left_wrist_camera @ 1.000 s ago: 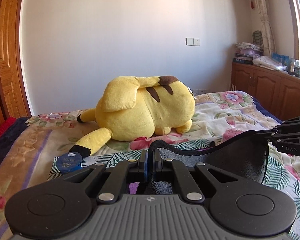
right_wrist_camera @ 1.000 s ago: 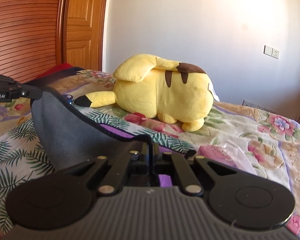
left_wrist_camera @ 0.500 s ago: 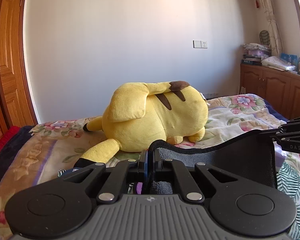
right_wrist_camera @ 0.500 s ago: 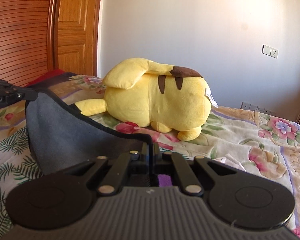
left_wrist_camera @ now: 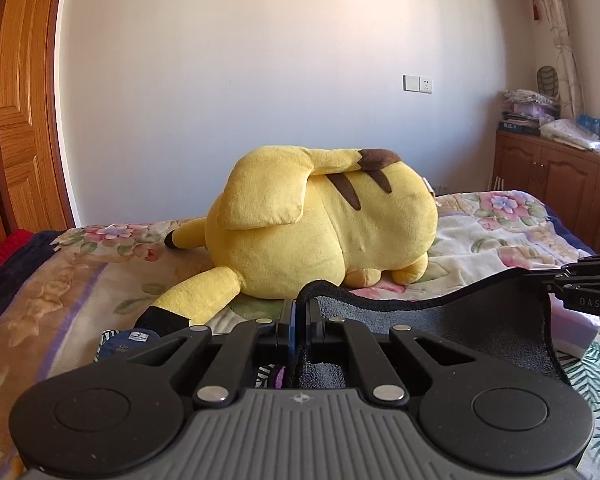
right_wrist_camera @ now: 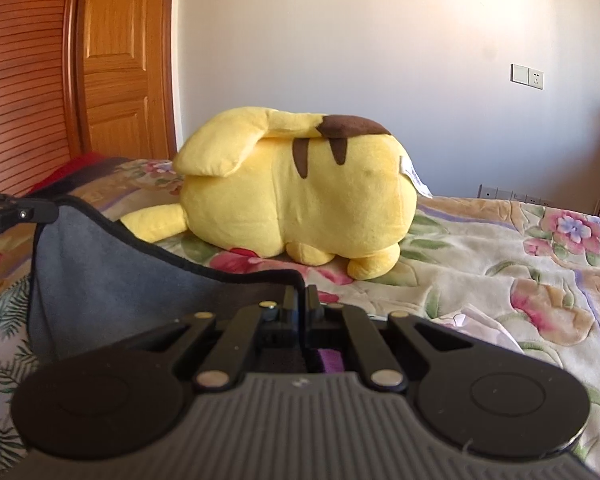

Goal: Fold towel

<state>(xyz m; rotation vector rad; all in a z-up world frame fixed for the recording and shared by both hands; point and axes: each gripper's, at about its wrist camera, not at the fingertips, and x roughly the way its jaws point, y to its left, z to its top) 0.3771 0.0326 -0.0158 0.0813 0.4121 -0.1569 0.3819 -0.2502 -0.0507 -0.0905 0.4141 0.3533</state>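
Observation:
A dark grey towel (left_wrist_camera: 480, 320) with a black hem hangs stretched between my two grippers above the bed. My left gripper (left_wrist_camera: 299, 304) is shut on one top corner. My right gripper (right_wrist_camera: 303, 292) is shut on the other top corner; the towel (right_wrist_camera: 112, 280) sags to its left. Each gripper shows at the edge of the other's view: the right gripper (left_wrist_camera: 556, 280) at the right in the left wrist view, the left gripper (right_wrist_camera: 50, 212) at the left in the right wrist view. The towel's lower part is hidden behind the gripper bodies.
A big yellow plush toy (left_wrist_camera: 320, 232) lies on the floral bedspread (right_wrist_camera: 500, 260) just beyond the towel. A small blue round tin (left_wrist_camera: 128, 342) lies near its tail. A wooden door (right_wrist_camera: 116, 60) stands left, a wooden cabinet (left_wrist_camera: 560, 192) right.
Both grippers have moved forward toward the plush toy with the towel held taut between them; the toy looms larger in both views. Both grips are unchanged.

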